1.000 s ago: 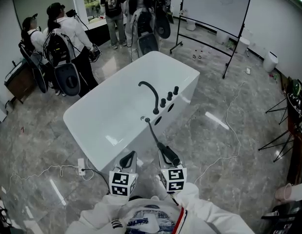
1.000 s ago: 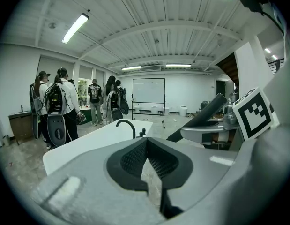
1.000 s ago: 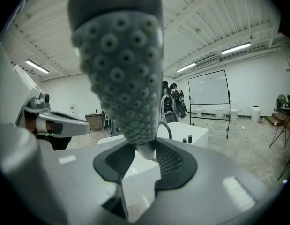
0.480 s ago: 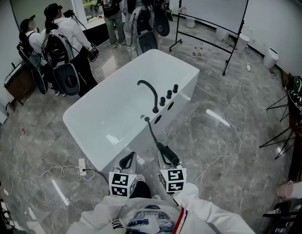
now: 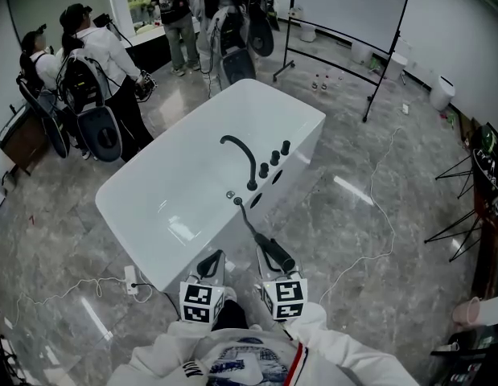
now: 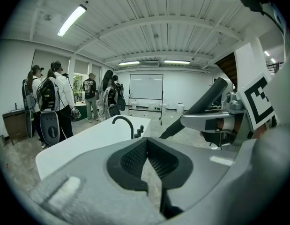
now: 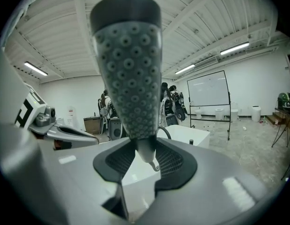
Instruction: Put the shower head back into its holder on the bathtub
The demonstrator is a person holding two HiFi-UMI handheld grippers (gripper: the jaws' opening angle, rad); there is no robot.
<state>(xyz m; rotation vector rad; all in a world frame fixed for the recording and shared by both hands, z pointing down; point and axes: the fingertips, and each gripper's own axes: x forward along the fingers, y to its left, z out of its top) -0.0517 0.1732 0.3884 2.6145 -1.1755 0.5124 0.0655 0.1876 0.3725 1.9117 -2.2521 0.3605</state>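
Grey-studded shower head (image 7: 130,78) stands upright in the right gripper (image 7: 145,150), whose jaws are clamped on its narrow neck. The left gripper (image 6: 145,143), just beside it, has its pads meeting at the tips with nothing between them. A black hose (image 5: 250,222) runs forward from the head to the rim of the white bathtub (image 5: 144,207), near the black spout (image 5: 242,155). People (image 5: 88,63) stand beyond the tub.

Bright room, lit from above
Long lamps (image 6: 73,20) glow on the ceiling (image 6: 149,36) above the left tongs (image 6: 145,165). White glare streaks shine on the glossy floor (image 5: 409,240) ahead of the right tongs (image 5: 269,256). Shadows are soft. Every picture bends round and goes dark at its edges.
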